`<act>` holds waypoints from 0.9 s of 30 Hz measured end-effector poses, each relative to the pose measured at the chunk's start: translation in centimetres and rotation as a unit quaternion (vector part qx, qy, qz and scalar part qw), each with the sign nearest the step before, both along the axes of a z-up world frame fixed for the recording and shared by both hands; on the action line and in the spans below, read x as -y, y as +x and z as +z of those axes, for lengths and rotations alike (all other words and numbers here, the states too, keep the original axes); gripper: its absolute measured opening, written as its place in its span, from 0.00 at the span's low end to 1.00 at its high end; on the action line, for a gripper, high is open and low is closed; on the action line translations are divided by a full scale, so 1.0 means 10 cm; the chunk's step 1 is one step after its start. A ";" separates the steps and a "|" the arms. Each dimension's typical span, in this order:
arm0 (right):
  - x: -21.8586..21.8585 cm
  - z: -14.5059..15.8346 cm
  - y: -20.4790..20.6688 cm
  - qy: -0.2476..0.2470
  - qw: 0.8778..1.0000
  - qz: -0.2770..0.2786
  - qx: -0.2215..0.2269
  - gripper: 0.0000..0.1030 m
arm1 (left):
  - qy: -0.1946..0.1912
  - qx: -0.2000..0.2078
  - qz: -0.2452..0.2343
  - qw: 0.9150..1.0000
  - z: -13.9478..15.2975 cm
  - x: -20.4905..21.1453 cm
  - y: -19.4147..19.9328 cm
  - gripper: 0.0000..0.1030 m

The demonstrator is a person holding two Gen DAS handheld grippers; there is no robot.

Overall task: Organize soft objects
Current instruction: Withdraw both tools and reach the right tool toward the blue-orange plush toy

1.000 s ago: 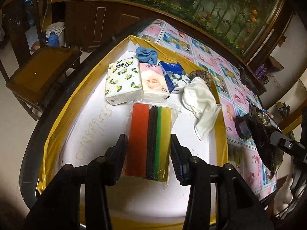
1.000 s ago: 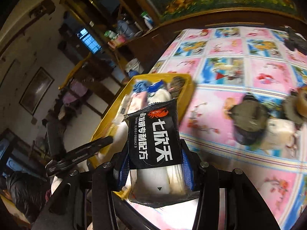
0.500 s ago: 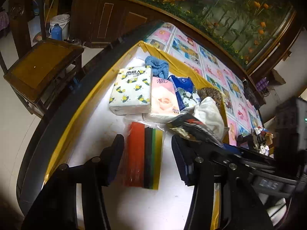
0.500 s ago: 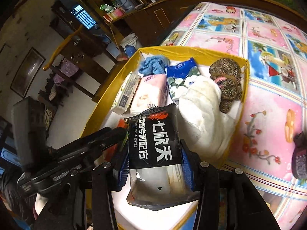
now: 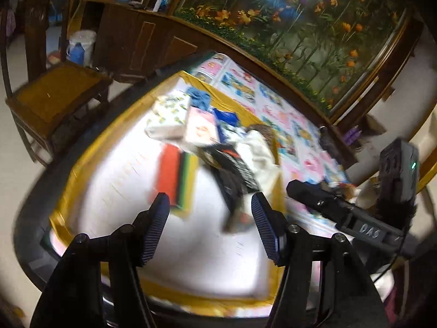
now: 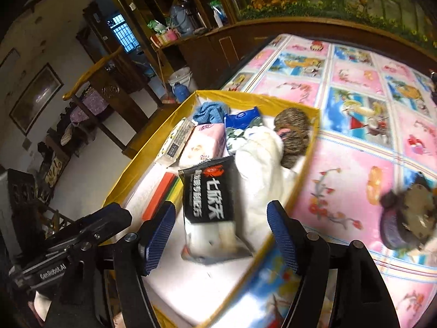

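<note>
Black packet (image 6: 210, 194), glossy, lower end clear: we log it blurred in tray (image 6: 306, 161), both claws (image 5: 210, 229) (image 6: 221, 235) apart.

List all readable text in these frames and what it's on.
"七欣天": large white characters on the black packet lying in the yellow tray.
"CenRobot.AI": body of the left gripper, seen from the right wrist.
"DAS": body of the right gripper, seen from the left wrist.
Smaller line on the packet, and print on the tissue packs: too blurred to read.

Wooden chair (image 5: 54, 95), flower mural (image 5: 286, 27)
</note>
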State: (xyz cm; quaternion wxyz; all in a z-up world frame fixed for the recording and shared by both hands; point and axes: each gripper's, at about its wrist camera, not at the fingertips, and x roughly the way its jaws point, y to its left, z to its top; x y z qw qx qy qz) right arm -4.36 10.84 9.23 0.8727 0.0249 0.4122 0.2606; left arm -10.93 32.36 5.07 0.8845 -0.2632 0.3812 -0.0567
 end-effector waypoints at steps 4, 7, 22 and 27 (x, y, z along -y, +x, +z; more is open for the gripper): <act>0.37 0.03 -0.47 0.010 0.999 0.008 0.038 0.74 | -0.010 0.012 -0.030 0.999 0.04 0.32 -0.15 0.63; 0.82 0.03 -0.81 0.008 0.998 -0.016 0.058 0.76 | 0.011 0.019 -0.057 0.998 0.08 0.61 -0.20 0.63; 2.83 0.80 -1.24 0.087 0.955 -0.272 0.082 0.89 | 0.012 -0.009 -0.184 0.983 -0.11 1.85 -0.45 0.63; 2.91 0.53 -1.07 0.022 0.958 -0.281 0.050 0.86 | 0.042 -0.007 -0.208 0.977 -0.16 1.87 -0.61 0.63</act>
